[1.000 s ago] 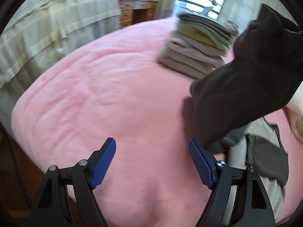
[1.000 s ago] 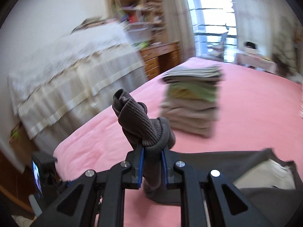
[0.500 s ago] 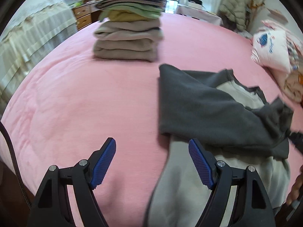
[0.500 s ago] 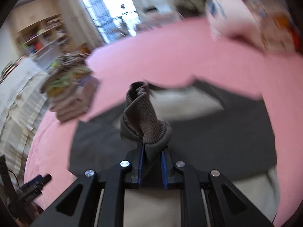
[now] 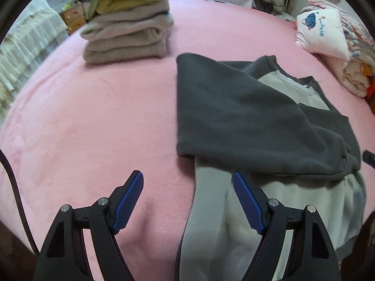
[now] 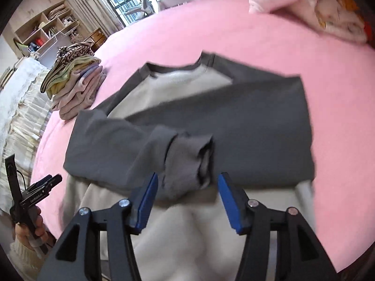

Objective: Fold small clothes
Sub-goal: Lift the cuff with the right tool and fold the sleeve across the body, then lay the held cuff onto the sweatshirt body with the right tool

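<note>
Stack of folded beige, yellow and green clothes sits far left on the pink plush bed cover. Right of it, the grey-and-cream raglan sweatshirt lies flat, both dark sleeves folded across its chest, one ribbed cuff between the right gripper's wide-spread fingers. The left gripper gapes empty over the sweatshirt's left edge.

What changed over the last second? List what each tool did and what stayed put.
The right tool let go of the dark ribbed cuff it had clamped; its jaws are open now. It carried that sleeve down and across the sweatshirt, where it now lies folded over the body. The left tool stayed open and empty. The stack of folded clothes stayed on the pink bed.
</note>
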Tool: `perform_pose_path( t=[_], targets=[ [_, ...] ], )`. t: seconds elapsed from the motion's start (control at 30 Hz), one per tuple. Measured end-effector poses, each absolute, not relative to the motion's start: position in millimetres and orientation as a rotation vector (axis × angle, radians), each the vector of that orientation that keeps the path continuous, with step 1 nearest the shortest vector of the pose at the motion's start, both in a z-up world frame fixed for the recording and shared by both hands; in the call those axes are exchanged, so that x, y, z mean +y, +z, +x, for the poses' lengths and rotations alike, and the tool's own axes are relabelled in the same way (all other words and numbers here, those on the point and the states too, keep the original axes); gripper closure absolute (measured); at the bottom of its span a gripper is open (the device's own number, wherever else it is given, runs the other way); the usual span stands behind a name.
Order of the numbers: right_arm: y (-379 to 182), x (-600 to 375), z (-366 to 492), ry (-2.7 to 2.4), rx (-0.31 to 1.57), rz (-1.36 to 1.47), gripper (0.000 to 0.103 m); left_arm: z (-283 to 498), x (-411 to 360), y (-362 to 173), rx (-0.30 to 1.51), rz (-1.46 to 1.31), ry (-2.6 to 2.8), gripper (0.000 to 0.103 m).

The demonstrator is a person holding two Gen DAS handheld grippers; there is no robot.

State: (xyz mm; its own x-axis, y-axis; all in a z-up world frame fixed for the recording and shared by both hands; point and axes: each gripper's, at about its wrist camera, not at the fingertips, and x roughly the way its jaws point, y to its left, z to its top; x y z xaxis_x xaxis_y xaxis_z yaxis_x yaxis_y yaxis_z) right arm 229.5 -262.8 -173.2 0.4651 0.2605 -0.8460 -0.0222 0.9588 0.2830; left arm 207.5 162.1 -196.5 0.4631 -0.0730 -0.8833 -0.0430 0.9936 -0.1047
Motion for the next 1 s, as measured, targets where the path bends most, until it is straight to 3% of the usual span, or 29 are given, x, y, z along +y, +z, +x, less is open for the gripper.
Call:
perform_pose_path(
  t=[0.47, 0.53, 0.57, 0.7, 1.0],
  targets=[
    [-241, -271, 300, 0.301, 1.222, 0.512, 0.049, 226, 181, -227, 1.146, -0.141, -0.096, 0.025],
    [-240, -267, 298, 0.325, 1.211, 0.506, 0.063, 229, 183, -230, 1.151, -0.155, -0.099, 0.025],
    [-238, -265, 297, 0.336, 1.208, 0.494, 0.079, 231, 183, -231, 1.150, -0.163, -0.098, 0.025],
    [-214, -255, 291, 0.318, 1.142, 0.397, 0.085, 238, 180, -234, 1.142, -0.163, -0.094, 0.025],
    [-112, -247, 281, 0.259, 0.877, 0.337, 0.086, 250, 168, -232, 1.118, -0.168, -0.091, 0.025]
  ],
)
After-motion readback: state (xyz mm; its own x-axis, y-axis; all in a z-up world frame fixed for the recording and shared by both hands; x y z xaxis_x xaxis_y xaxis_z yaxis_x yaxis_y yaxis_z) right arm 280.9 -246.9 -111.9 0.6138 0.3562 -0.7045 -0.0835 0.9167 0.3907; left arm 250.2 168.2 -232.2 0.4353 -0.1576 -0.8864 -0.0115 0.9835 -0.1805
